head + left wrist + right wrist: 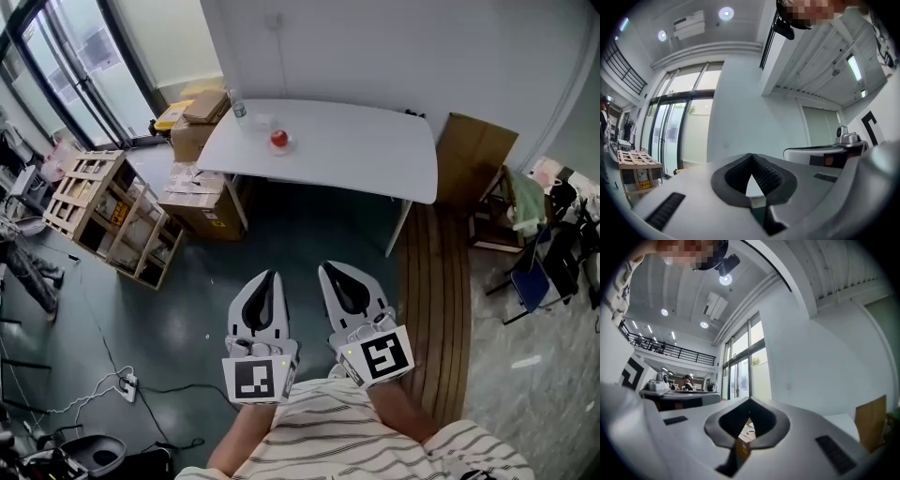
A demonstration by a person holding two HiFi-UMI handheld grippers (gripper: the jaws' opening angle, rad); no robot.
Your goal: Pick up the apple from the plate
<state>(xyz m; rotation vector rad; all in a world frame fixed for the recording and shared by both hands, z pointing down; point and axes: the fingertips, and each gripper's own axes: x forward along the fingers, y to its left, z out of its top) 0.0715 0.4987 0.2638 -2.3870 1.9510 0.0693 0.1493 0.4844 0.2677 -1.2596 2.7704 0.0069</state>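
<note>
My left tongs (271, 277) and right tongs (327, 269) are both closed tip to tip and empty, held level side by side. The apple (278, 139) sits on its plate (287, 147) on the white table (375, 150), well ahead of both. I expect it to be firm, smooth and fairly light, so I'd grip across its widest middle.

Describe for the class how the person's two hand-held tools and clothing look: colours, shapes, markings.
The left tool and right tool are grey, tapering to points, with black ribbed pads. Each carries a white cube with a black square marker. The shirt is white with dark stripes.
</note>
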